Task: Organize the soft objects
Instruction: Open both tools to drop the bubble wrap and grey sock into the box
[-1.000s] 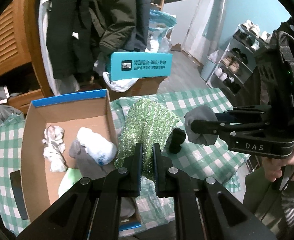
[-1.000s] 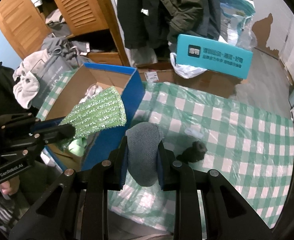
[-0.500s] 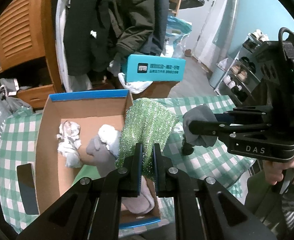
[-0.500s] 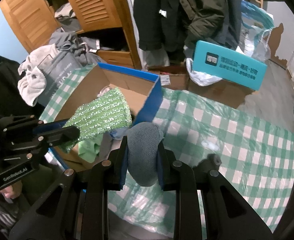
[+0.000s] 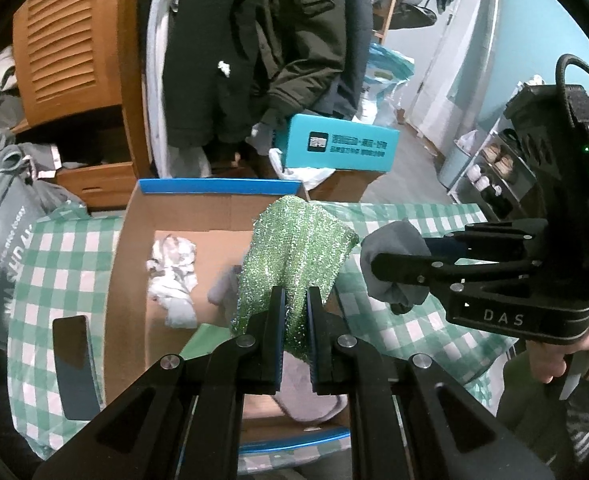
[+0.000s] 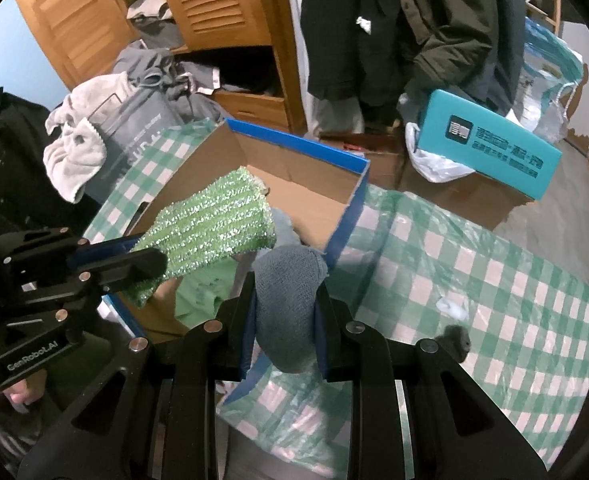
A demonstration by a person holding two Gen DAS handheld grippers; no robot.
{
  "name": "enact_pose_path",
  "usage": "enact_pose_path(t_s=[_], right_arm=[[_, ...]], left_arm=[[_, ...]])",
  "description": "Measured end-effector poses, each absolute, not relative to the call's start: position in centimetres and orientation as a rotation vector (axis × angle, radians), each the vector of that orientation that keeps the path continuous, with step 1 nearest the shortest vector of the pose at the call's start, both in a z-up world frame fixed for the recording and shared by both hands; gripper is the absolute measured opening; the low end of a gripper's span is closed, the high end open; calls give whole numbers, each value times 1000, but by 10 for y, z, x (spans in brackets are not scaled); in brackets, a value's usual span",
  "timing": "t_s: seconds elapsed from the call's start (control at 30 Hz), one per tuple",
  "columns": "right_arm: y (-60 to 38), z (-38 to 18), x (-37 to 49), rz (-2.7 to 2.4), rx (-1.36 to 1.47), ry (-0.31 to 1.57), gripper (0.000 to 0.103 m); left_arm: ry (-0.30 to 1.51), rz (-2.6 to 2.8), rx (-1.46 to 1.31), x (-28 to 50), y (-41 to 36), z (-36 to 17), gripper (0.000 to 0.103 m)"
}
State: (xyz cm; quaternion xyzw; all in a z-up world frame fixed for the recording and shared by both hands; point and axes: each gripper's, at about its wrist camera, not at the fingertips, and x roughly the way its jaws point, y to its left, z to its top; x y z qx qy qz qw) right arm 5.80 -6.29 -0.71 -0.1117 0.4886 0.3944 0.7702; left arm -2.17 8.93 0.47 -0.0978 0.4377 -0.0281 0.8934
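Left wrist view: my left gripper [image 5: 294,312] clamps the green cloth [image 5: 294,252] above the box [image 5: 166,216]; my right gripper [image 6: 286,308] squeezes the grey sock [image 6: 290,292].

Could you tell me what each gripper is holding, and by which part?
Left gripper pinches the green sparkly cloth by its lower edge; right gripper clamps the grey sock across its middle.

We see louvred wooden wardrobe [image 6: 210,4], dark coats [image 5: 278,40] hanging beside it, pale blue wall [image 5: 534,32], grey floor [image 5: 410,168], shoe rack [image 5: 498,176] at right, perhaps white door [image 5: 450,72]; table [image 6: 474,264] under green-checked cloth.
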Motion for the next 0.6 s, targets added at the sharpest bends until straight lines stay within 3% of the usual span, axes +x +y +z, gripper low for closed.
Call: enact_pose_path(t_s=[0.6], right_arm=[[-9, -26, 50, 909, -302, 1108, 23]], left_arm=[[952, 103, -212, -26, 133, -13, 10]])
